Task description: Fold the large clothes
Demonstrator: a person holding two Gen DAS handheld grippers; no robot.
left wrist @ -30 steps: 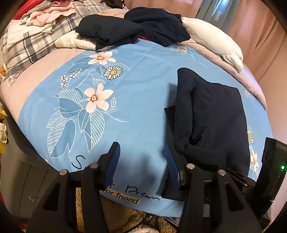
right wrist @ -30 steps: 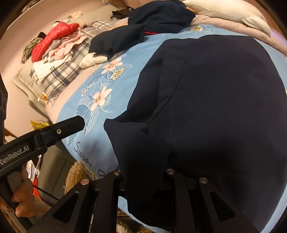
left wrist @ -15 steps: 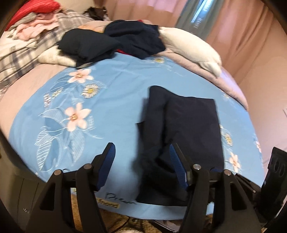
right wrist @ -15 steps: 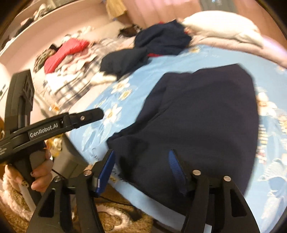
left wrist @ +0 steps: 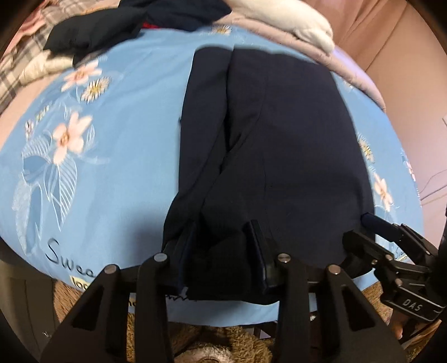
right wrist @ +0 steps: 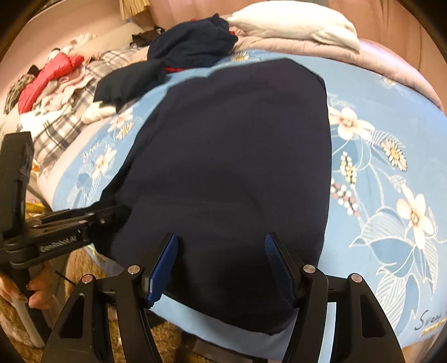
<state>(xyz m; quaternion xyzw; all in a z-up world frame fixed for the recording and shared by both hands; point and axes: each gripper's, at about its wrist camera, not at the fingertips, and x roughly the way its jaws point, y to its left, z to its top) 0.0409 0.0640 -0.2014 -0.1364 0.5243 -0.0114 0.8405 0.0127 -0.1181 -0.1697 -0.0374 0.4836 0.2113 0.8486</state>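
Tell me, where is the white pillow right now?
The white pillow lies at the far edge of the bed, top right in both views, just right of the dark clothes pile and beyond the folded navy garment.

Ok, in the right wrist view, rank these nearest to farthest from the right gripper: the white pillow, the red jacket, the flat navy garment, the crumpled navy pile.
1. Flat navy garment: directly under the right gripper, between its open fingers.
2. Crumpled navy pile: beyond the garment, up and left.
3. White pillow, far right, and red jacket, far left: too close to call.
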